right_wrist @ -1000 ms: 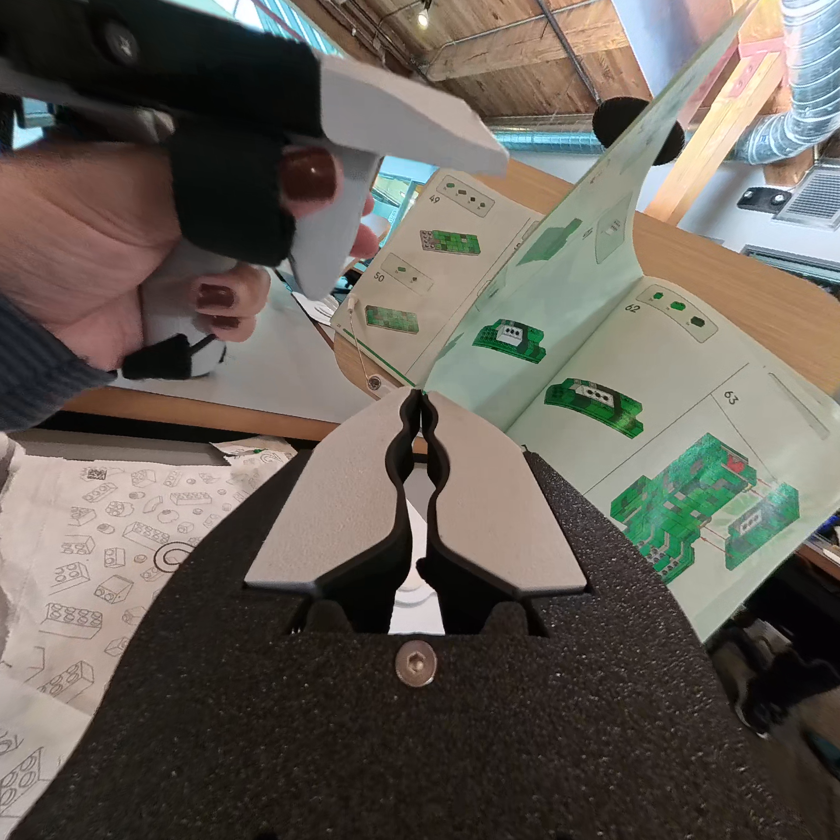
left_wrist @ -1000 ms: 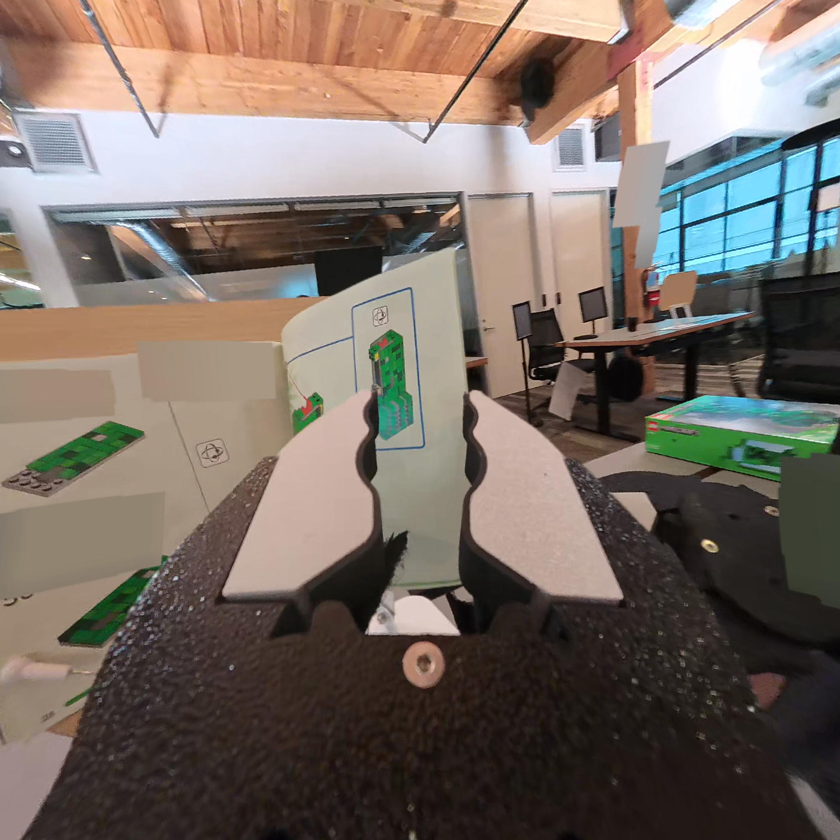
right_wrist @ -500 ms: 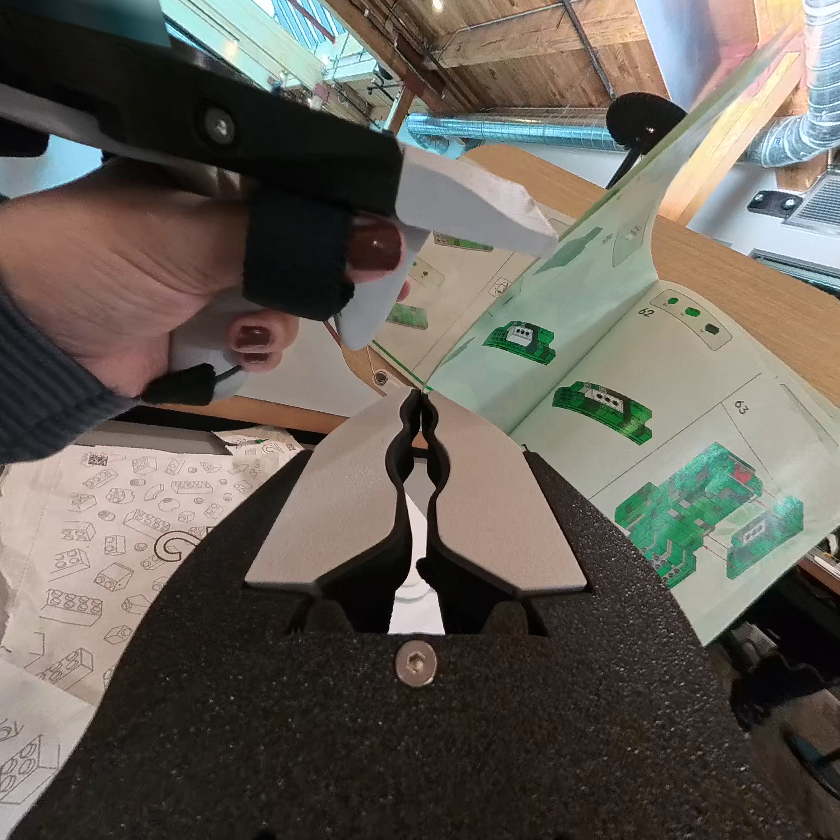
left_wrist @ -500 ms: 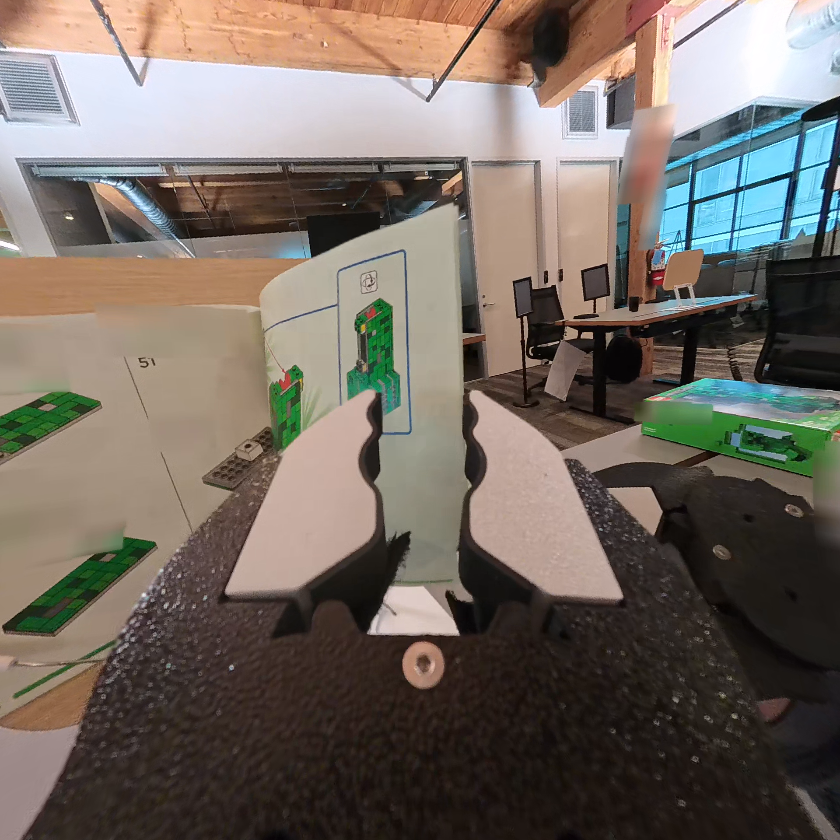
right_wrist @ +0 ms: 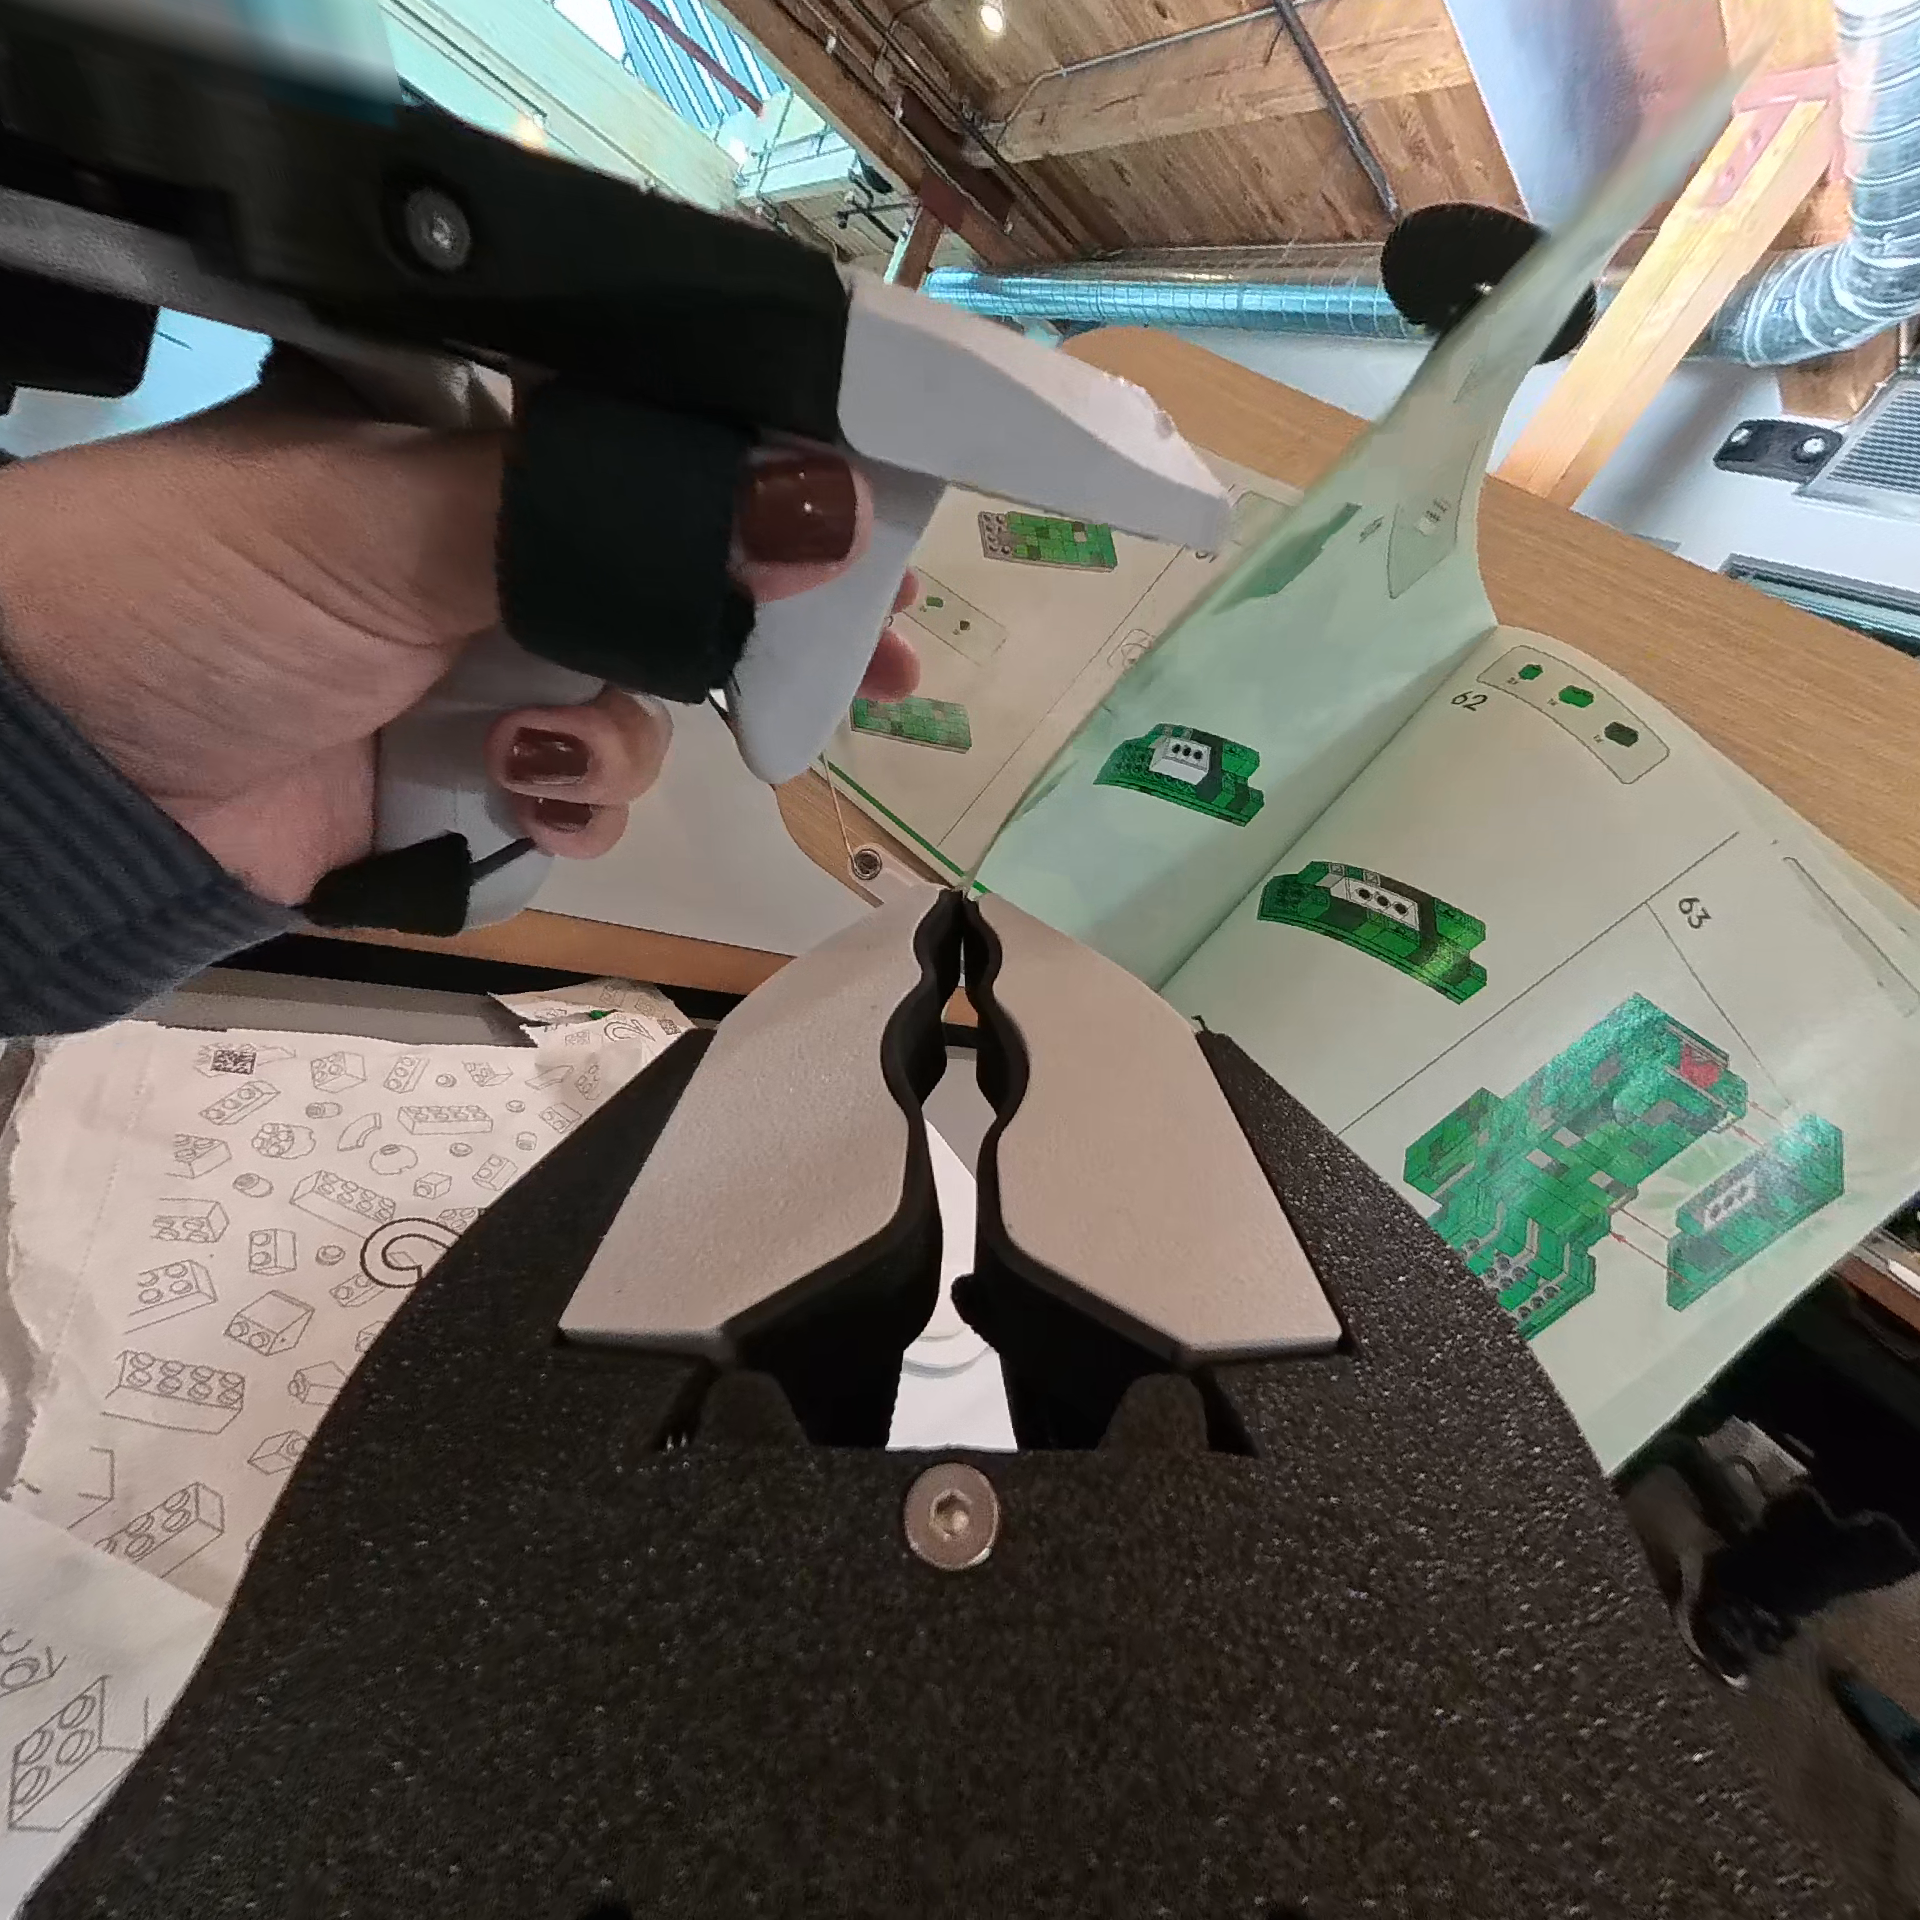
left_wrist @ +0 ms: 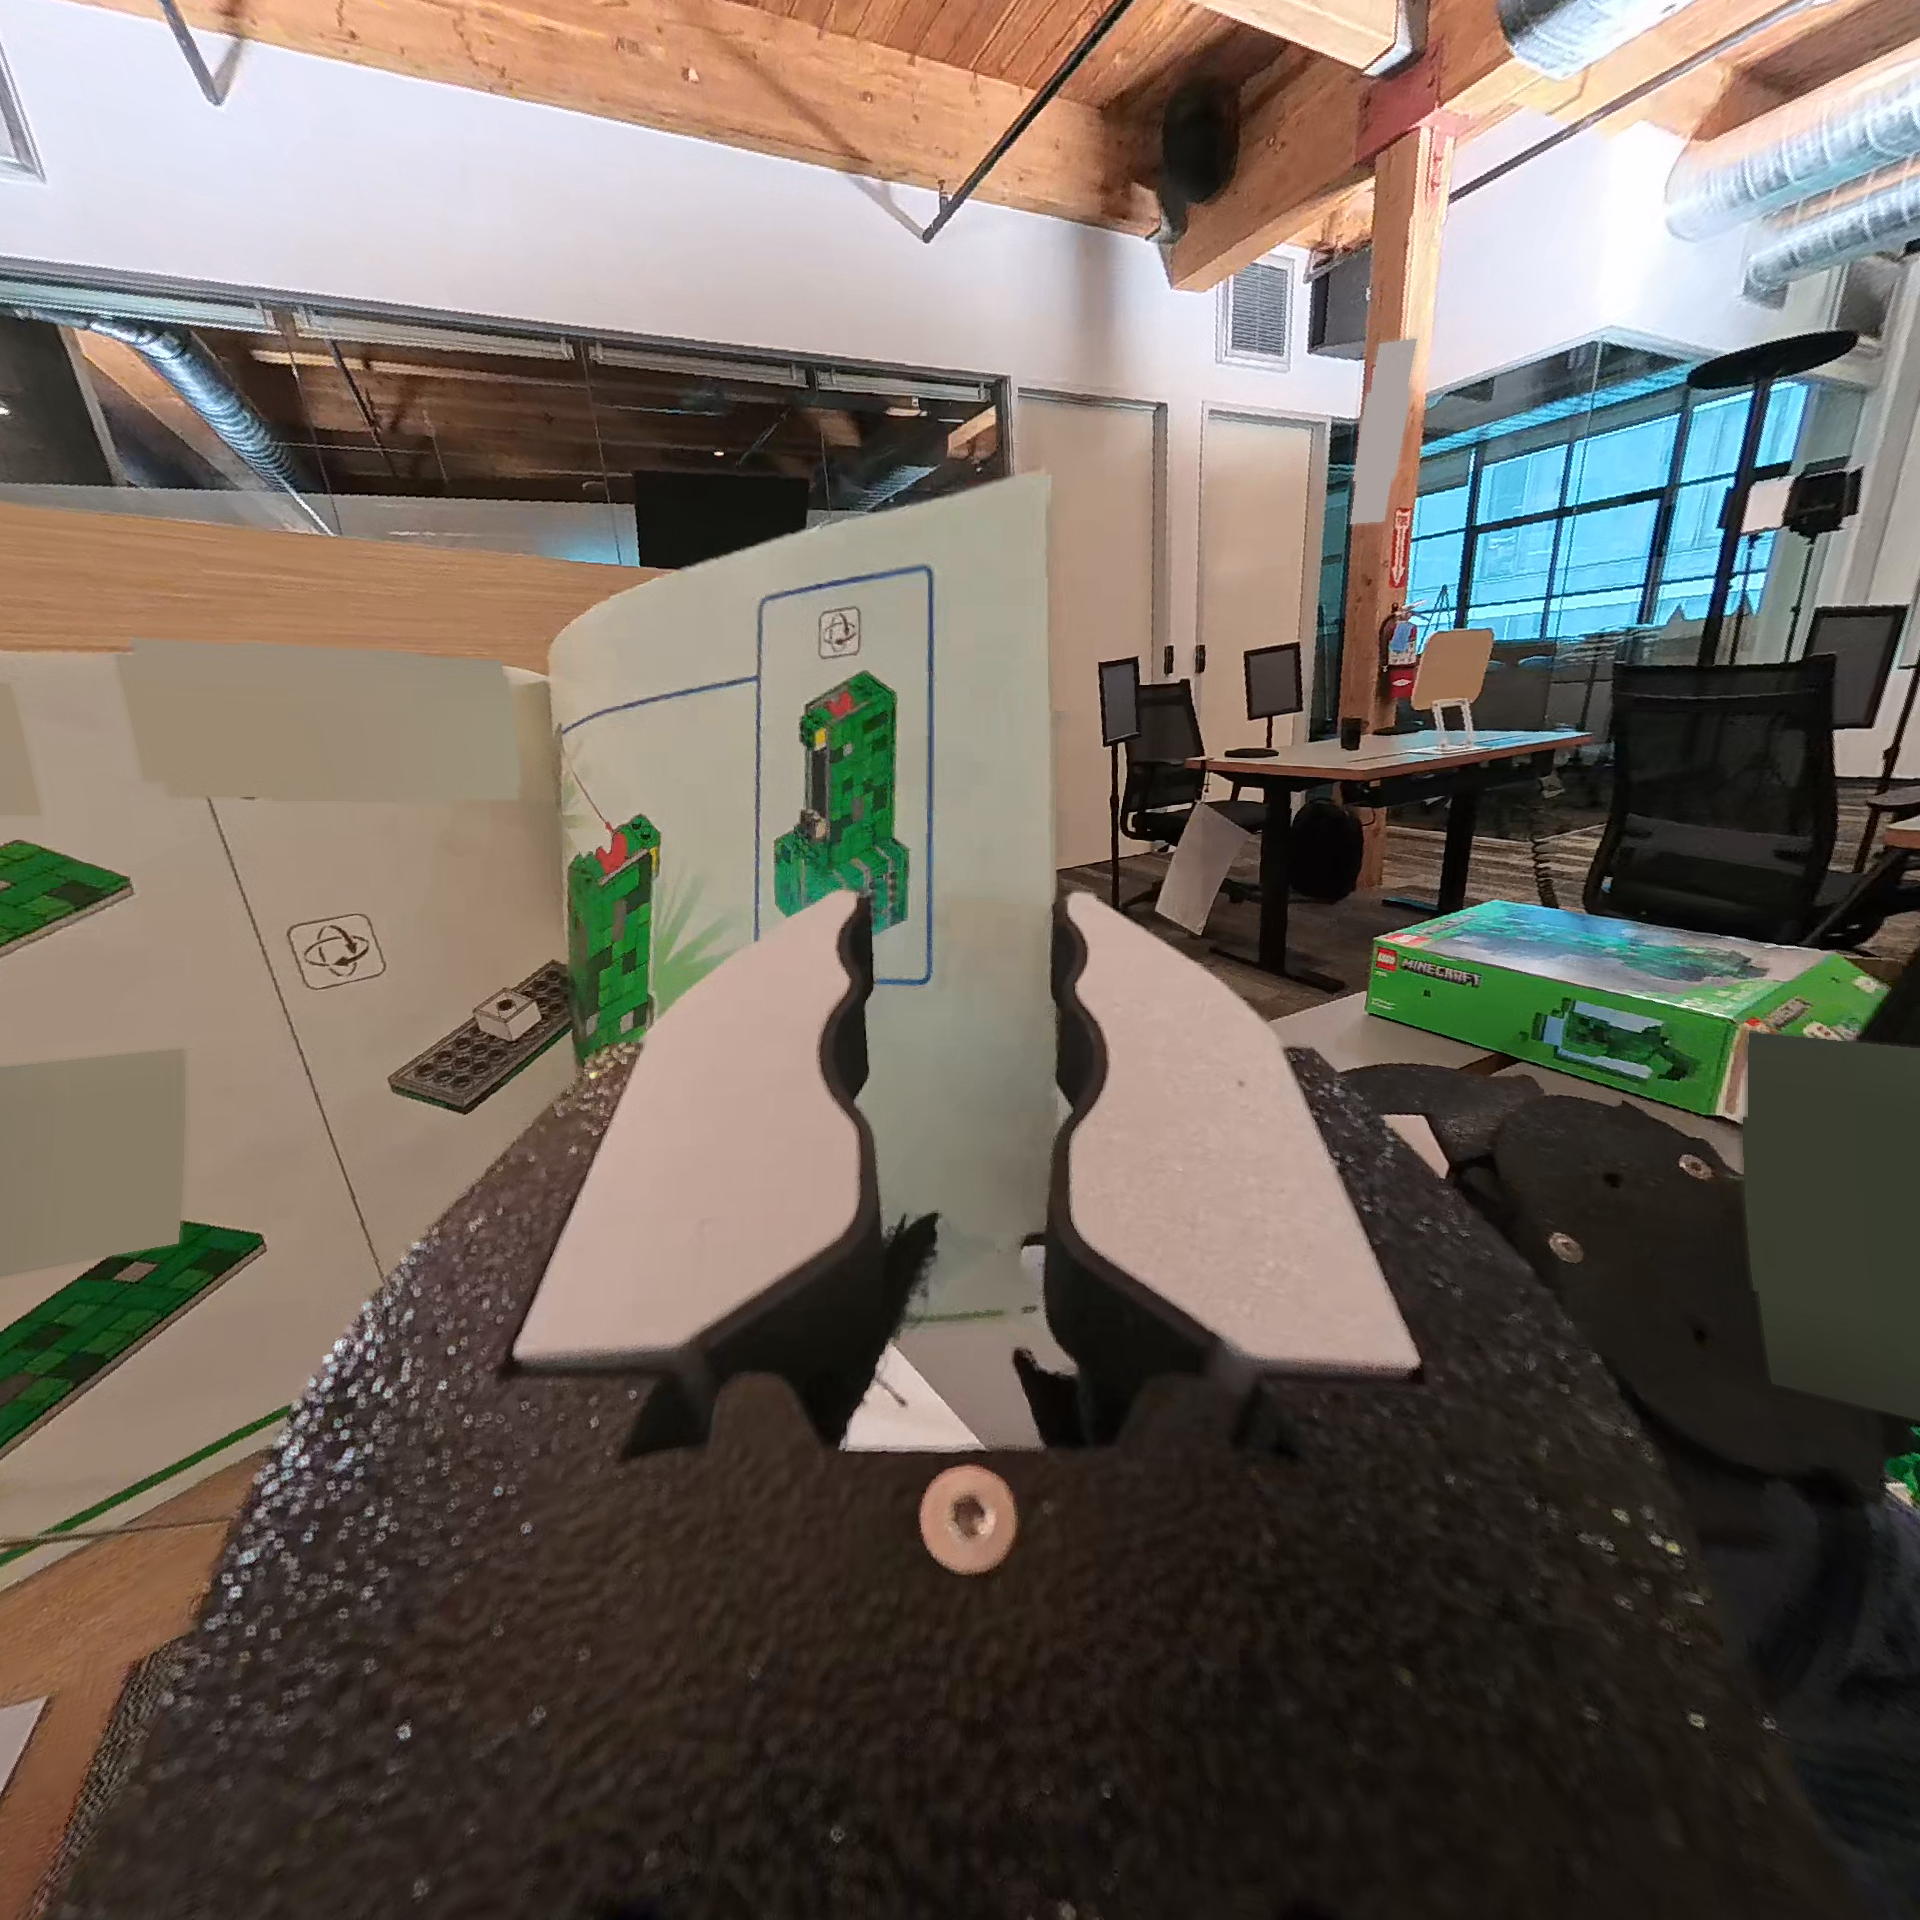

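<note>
An open building-brick instruction booklet (left_wrist: 312, 987) lies on a wooden surface (right_wrist: 1662, 623). One pale green page (left_wrist: 966, 727) stands up, curved. My left gripper (left_wrist: 961, 925) is open, and the page's lower part shows in the gap between its fingers without being gripped. My right gripper (right_wrist: 961, 909) is shut, its tips on the lower corner of the lifted page (right_wrist: 1299, 644), by the spine. The right wrist view also shows the left gripper (right_wrist: 992, 644), held by a hand (right_wrist: 260, 644), with its upper finger at the page's edge. The right gripper's black body (left_wrist: 1610, 1226) shows at the right of the left wrist view.
A green toy box (left_wrist: 1621, 997) lies on the table to the right. A torn white paper bag printed with brick drawings (right_wrist: 260, 1195) lies under the right gripper. Office desks (left_wrist: 1382, 748) and a black chair (left_wrist: 1714, 810) stand far behind. The gap from one gripper's tips to the other's is roughly 7 centimeters.
The left gripper has moved in toward the lifted page, still open. The right gripper has stayed shut at the page's lower corner, and the page stays raised.
</note>
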The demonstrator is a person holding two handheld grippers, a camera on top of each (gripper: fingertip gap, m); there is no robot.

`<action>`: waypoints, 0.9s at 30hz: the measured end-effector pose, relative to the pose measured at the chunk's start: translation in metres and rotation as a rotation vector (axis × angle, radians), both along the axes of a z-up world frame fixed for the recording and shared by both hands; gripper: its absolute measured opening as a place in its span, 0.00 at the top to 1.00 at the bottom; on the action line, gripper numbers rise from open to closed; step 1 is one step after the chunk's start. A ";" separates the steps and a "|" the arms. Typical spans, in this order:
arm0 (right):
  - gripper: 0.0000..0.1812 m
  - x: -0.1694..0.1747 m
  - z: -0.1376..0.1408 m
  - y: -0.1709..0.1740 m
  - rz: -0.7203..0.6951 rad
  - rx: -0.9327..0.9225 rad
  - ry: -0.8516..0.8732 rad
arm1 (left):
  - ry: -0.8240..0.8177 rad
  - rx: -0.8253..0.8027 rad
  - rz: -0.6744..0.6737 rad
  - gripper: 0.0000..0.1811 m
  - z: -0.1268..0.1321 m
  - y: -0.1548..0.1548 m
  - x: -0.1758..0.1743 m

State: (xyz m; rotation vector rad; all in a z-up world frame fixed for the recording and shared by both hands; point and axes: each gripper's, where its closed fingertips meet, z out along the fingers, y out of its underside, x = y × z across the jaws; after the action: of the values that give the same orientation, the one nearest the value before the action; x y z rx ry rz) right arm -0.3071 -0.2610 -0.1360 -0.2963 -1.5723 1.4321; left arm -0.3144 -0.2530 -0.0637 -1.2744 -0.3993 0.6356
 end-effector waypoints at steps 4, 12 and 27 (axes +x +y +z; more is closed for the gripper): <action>1.00 0.000 -0.001 -0.001 0.003 0.000 -0.003 | -0.005 -0.008 -0.003 0.82 -0.002 0.002 0.000; 1.00 0.000 -0.001 0.000 0.007 -0.008 -0.011 | -0.022 -0.001 -0.006 0.83 -0.003 0.001 -0.002; 1.00 -0.001 -0.001 0.002 0.010 -0.016 -0.017 | 0.007 -0.001 -0.034 1.00 -0.002 0.003 0.003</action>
State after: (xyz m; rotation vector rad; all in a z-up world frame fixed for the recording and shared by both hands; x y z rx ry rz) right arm -0.3079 -0.2588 -0.1369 -0.3110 -1.5785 1.4545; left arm -0.3116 -0.2501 -0.0652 -1.2767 -0.3710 0.6111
